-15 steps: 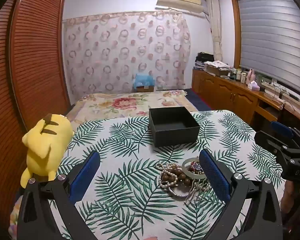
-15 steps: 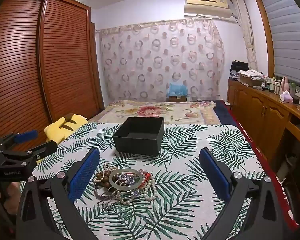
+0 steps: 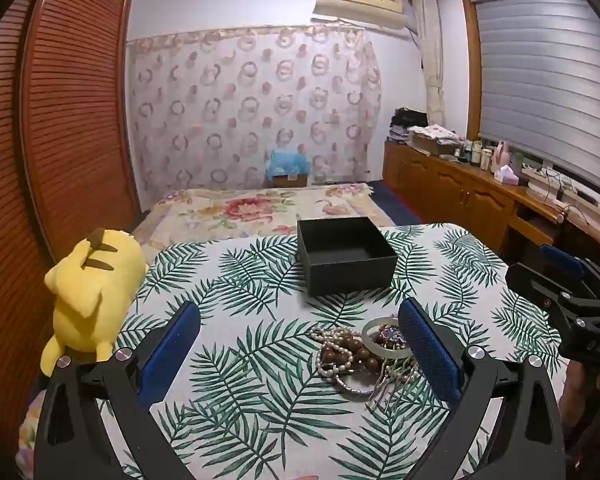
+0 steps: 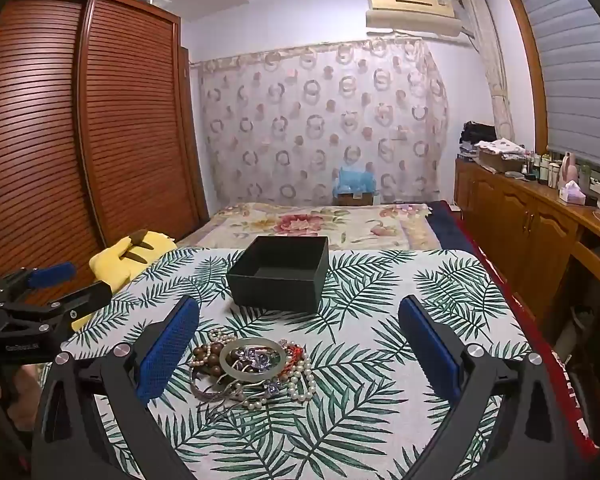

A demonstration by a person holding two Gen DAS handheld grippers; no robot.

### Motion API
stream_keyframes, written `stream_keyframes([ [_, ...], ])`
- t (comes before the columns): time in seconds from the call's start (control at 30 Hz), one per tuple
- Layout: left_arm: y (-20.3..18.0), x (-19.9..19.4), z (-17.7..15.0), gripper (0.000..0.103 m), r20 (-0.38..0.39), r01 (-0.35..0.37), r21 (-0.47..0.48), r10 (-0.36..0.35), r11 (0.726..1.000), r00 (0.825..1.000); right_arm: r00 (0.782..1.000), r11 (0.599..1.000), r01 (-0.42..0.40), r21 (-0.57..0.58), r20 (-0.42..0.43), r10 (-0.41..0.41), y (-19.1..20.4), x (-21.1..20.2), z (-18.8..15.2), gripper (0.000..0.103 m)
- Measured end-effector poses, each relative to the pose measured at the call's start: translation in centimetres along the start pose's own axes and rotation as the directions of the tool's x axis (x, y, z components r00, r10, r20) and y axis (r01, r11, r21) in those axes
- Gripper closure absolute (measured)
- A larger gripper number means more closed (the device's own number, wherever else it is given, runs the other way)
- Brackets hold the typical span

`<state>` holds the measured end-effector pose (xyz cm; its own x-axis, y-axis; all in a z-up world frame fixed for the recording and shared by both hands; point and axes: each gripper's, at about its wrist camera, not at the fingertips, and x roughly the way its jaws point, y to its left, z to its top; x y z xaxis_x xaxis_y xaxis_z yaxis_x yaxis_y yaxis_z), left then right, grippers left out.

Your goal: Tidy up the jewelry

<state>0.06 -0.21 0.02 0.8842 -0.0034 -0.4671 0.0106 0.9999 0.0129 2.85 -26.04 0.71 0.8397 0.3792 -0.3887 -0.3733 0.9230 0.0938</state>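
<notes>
Two grippers up, both mine, both spread wide with nothing between the blue pads. My left gripper [image 3: 299, 318] hangs over the near part of the table [image 3: 236, 280], which wears a palm-leaf cloth; its right pad overlaps the edge of the jewelry pile [image 3: 360, 354] in that view, though I cannot tell whether it touches. My right gripper [image 4: 299, 318] frames the same pile [image 4: 252, 368] just inside its left pad, tilted down toward it. Pile is a tangle: a pale jade-coloured bangle [image 4: 253, 358] on top, brown wooden beads [image 4: 206, 356] and a pearl strand [image 4: 302, 384] beneath, something purple and sparkly inside the bangle ring, thin silver chains trailing toward me. Black open box [image 4: 278, 278] sits beyond the pile toward the far edge of the table, apart from it, interior bare as far as I can see. Yellow plush toy [image 3: 90, 292] lies off the table's left side. Past the table, a bed with a floral cover [image 4: 320, 224], a louvred wooden wardrobe [image 4: 80, 120] on the left, a low wooden cabinet [image 4: 520, 220] along the right under the window blind.
</notes>
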Motion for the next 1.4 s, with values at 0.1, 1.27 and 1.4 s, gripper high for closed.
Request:
stream_keyframes([
  [0.1,-0.3,-0.7,0.5,0.007,0.000,0.000,-0.001,0.000,1.000,1.000,1.000,1.000,-0.001,0.000,0.001,0.001,0.0,0.0,0.0,0.003],
  [1.27,-0.3,-1.3,0.6,0.007,0.010,0.006,-0.008,-0.006,1.000,1.000,1.000,1.000,-0.005,0.003,0.003,0.005,0.0,-0.5,0.4,0.002],
  [1.4,-0.3,-1.3,0.6,0.007,0.011,0.007,-0.008,-0.006,1.000,1.000,1.000,1.000,-0.005,0.003,0.002,0.005,-0.1,-0.5,0.4,0.003],
])
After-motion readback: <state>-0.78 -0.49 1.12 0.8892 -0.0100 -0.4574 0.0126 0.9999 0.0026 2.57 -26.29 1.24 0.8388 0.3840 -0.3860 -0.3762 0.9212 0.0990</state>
